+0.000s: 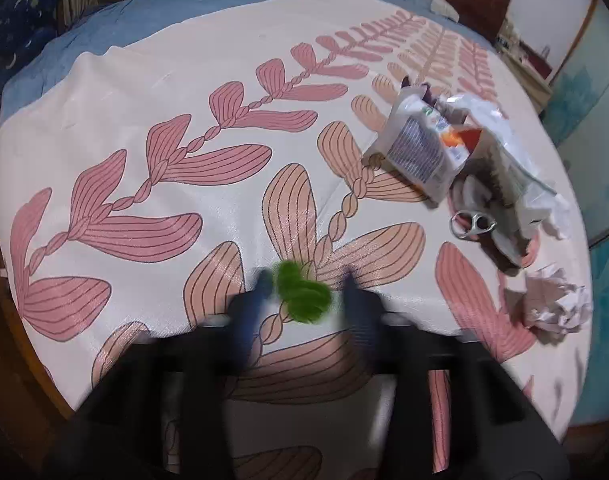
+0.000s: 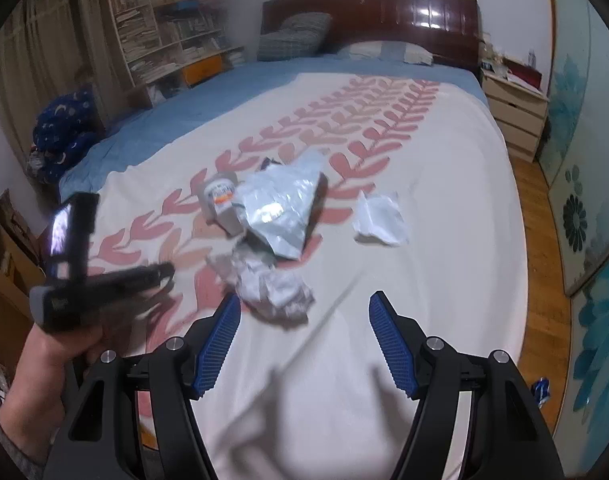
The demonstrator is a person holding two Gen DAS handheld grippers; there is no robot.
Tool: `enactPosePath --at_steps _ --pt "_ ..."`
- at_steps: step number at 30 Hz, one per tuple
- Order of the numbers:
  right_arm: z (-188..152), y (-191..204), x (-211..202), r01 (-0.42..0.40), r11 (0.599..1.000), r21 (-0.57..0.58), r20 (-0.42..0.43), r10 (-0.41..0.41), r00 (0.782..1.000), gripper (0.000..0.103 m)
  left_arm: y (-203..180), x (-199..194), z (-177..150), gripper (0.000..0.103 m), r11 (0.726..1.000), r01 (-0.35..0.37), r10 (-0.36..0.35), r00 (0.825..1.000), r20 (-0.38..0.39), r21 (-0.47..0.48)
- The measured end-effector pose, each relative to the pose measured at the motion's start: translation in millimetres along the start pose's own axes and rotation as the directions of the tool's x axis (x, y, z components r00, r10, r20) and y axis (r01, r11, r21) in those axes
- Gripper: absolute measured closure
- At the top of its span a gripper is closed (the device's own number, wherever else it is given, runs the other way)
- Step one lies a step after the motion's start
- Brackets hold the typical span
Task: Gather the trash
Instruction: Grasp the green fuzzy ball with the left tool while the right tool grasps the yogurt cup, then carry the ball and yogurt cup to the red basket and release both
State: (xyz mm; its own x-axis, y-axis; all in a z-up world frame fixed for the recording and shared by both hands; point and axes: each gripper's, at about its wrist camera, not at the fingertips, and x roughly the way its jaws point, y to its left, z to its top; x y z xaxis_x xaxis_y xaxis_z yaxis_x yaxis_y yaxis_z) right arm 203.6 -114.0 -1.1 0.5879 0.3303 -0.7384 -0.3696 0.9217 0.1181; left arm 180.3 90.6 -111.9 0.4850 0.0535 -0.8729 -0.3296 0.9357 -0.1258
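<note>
A green crumpled scrap (image 1: 302,294) lies on the leaf-patterned bedspread (image 1: 144,92), between the blurred fingers of my left gripper (image 1: 308,286), which is open around it. To the right lie a snack wrapper (image 1: 418,146), a metal can tab (image 1: 472,224) and a crumpled paper ball (image 1: 556,300). In the right wrist view my right gripper (image 2: 304,312) is open and empty, just short of the crumpled paper ball (image 2: 272,286). Beyond it lie a silver foil bag (image 2: 282,208), a small printed packet (image 2: 220,196) and a white wrapper (image 2: 380,218). The left gripper (image 2: 104,284) shows at the left, hand-held.
The bed has a blue sheet (image 2: 208,92), pillows (image 2: 294,36) and a dark wooden headboard (image 2: 384,16). A bookshelf (image 2: 164,32) stands at the left, a nightstand (image 2: 512,108) at the right. Wooden floor (image 2: 544,280) runs along the bed's right edge.
</note>
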Motion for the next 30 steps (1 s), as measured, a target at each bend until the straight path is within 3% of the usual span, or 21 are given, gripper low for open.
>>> enactPosePath --at_steps 1,5,9,13,18,22,23,25,30 --pt "5 2 2 0.000 1.000 -0.007 0.009 0.000 1.000 0.036 2 -1 0 0.085 1.000 0.009 -0.009 1.000 -0.002 -0.008" --pt "31 20 17 -0.035 0.998 -0.044 0.033 0.037 0.999 0.035 14 -6 2 0.087 0.991 0.102 -0.103 0.995 -0.002 -0.084" --pt "58 56 45 -0.118 0.984 -0.132 0.039 0.124 0.991 0.032 30 -21 5 0.087 0.984 0.121 -0.115 0.992 0.050 -0.128" --pt "81 88 100 -0.180 0.969 -0.170 -0.038 0.176 0.984 0.034 49 -31 5 0.087 0.978 0.129 -0.119 0.990 0.073 -0.161" --pt "94 104 158 -0.162 0.973 -0.163 -0.095 0.148 0.984 0.033 68 -35 2 0.087 0.969 0.147 -0.134 0.988 0.076 -0.200" --pt "94 111 204 -0.090 0.981 -0.174 -0.151 0.063 0.987 0.033 74 -37 2 0.087 0.965 0.157 -0.143 0.987 0.078 -0.210" --pt "93 112 212 -0.084 0.981 -0.175 -0.163 0.055 0.985 0.035 75 -36 2 0.087 0.964 0.162 -0.149 0.986 0.075 -0.211" --pt "89 116 225 -0.071 0.980 -0.188 -0.198 0.033 0.980 0.050 73 -33 2 0.087 0.963 0.167 -0.156 0.985 0.068 -0.213" --pt "85 112 215 -0.103 0.984 -0.143 -0.172 0.078 0.982 0.056 67 -35 4 0.087 0.961 0.184 -0.170 0.982 0.083 -0.206"
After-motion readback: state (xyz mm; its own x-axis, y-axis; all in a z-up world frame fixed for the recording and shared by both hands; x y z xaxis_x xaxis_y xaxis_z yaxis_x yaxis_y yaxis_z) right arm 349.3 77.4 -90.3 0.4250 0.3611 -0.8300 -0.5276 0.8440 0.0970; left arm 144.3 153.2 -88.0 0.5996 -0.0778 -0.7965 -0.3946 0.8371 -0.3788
